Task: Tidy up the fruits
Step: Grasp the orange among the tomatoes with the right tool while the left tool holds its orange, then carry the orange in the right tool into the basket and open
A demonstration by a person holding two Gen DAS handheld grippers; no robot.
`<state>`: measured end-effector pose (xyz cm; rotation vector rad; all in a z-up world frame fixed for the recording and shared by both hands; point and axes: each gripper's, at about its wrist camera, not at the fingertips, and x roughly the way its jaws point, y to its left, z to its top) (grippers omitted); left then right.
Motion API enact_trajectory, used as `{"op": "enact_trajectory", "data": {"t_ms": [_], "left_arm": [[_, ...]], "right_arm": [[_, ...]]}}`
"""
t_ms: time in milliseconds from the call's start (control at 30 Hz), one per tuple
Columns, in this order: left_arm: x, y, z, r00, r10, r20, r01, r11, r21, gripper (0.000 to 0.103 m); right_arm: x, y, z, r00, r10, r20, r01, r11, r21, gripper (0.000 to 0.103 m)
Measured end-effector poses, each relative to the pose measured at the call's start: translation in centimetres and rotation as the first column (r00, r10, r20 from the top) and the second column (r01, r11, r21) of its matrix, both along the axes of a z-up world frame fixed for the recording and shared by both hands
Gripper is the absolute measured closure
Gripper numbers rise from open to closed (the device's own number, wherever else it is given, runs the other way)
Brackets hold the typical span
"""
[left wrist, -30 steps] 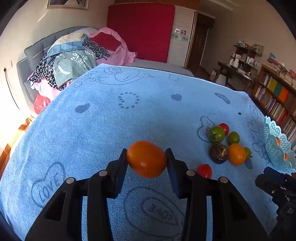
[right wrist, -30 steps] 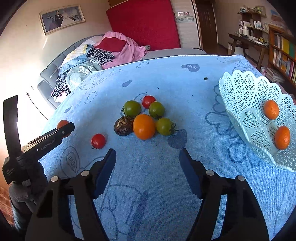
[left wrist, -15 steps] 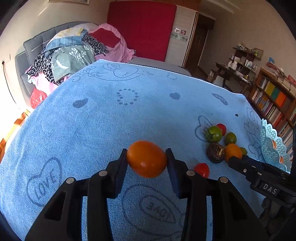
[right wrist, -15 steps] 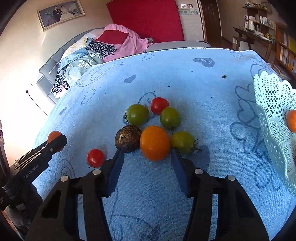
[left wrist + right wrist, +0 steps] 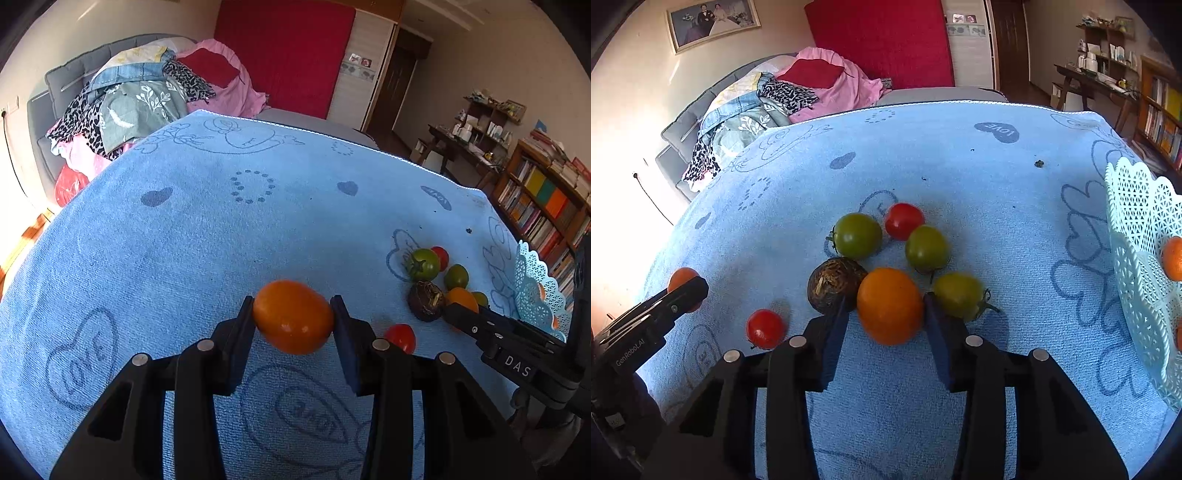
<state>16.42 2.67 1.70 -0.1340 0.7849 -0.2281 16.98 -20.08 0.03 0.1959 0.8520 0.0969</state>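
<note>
While the left gripper [image 5: 294, 316] pinches an orange tomato [image 5: 293, 316] clear above the blue towel [image 5: 221, 229], the right gripper [image 5: 885, 314] has just been closing around a second orange tomato [image 5: 889, 305] lying on the towel. Its pads sit against that fruit's sides, amid green tomatoes [image 5: 857, 235], a red one [image 5: 903, 220] and a dark brown fruit [image 5: 833, 284]. The white lattice basket [image 5: 1137, 258] stands off to the right.

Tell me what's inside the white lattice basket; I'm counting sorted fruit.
The basket shows one orange fruit and a sliver of another at the frame edge; the rest is out of view.
</note>
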Motion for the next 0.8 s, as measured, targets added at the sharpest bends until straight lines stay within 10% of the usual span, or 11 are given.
{"op": "enact_trajectory", "data": {"t_ms": [800], "left_arm": [[-0.2,-0.4,0.2,1.000,-0.009,0.016,0.009,1.000,0.017,0.062]], "right_arm": [[-2.2,0.3,1.8,0.998,-0.016,0.055,0.015,1.000,0.021,0.067]]}}
